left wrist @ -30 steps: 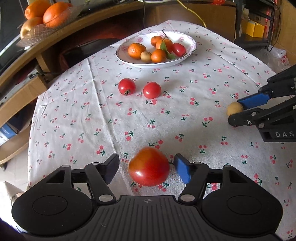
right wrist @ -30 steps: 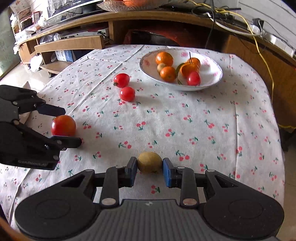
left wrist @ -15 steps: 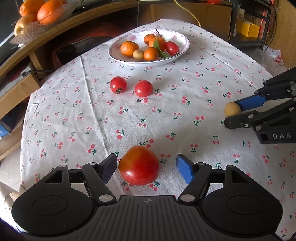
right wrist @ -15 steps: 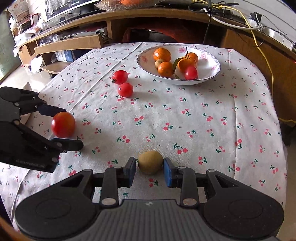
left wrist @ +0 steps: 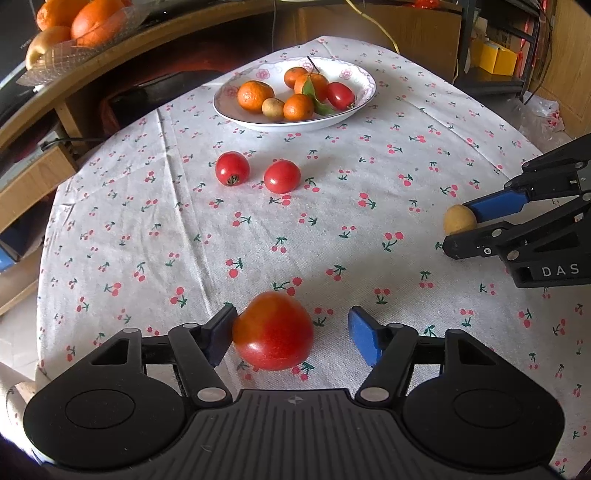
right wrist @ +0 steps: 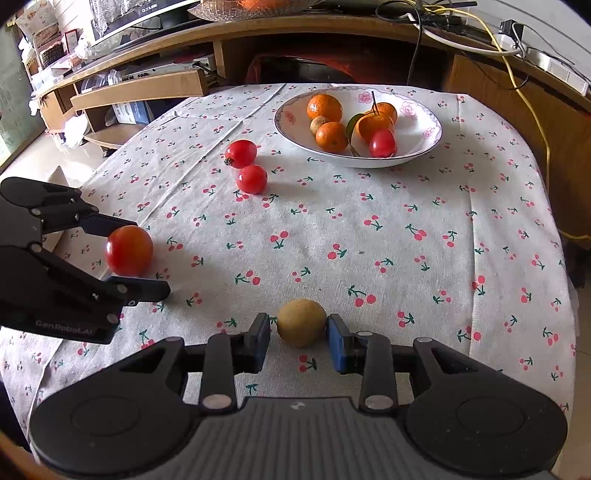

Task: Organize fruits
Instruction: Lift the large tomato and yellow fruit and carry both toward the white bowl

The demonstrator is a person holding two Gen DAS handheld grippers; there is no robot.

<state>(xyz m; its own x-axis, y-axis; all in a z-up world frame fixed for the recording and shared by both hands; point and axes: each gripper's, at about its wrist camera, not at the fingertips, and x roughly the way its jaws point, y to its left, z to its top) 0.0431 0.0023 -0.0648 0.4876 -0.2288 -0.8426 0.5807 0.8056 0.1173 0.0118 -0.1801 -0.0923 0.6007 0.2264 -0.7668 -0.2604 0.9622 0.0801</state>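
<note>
While lying on the counter [left wrist: 406,206] near its front edge, bracketed by the left gripper [left wrist: 291,316] but not clamped: big red tomato [left wrist: 273,330], against the dark left finger [left wrist: 221,332], clear gap to the blue right finger [left wrist: 364,339]. Gripper released, spread wide.

Seen from the right wrist: same tomato [right wrist: 128,251] between the fingers of the left gripper [right wrist: 147,257], far finger touching it, near finger apart from it.

Off to the right, well apart from the tomato: small yellow-brown fruit [right wrist: 301,322] on the cloth, flanked closely by the right gripper [right wrist: 298,325]. Blue pad [right wrist: 338,345] against the fruit, thinnest sliver of shadow at the dark pad [right wrist: 258,341]; cannot tell whether truly clenched on it or only hugging it. From the left wrist, only the fruit [left wrist: 460,220] at the tips of the right gripper [left wrist: 458,227], pads side-on, no clearer.

Farther back, mid-counter: two small tomatoes [left wrist: 232,168] [left wrist: 282,176] just beside each other. Behind them a white flowered bowl [left wrist: 354,75] holding several tangerines [left wrist: 255,96], one with a green leaf, plus a small red tomato [left wrist: 340,95] and a small brownish fruit [left wrist: 273,109]. Nothing lying between either gripper and the bowl except those two small tomatoes, on the left side.

Only in the left wrist view: glass dish of oranges [left wrist: 85,20] on the wooden shelf behind, top left. Only in the right wrist view: yellow cable [right wrist: 532,92] trailing down past the far right edge.
</note>
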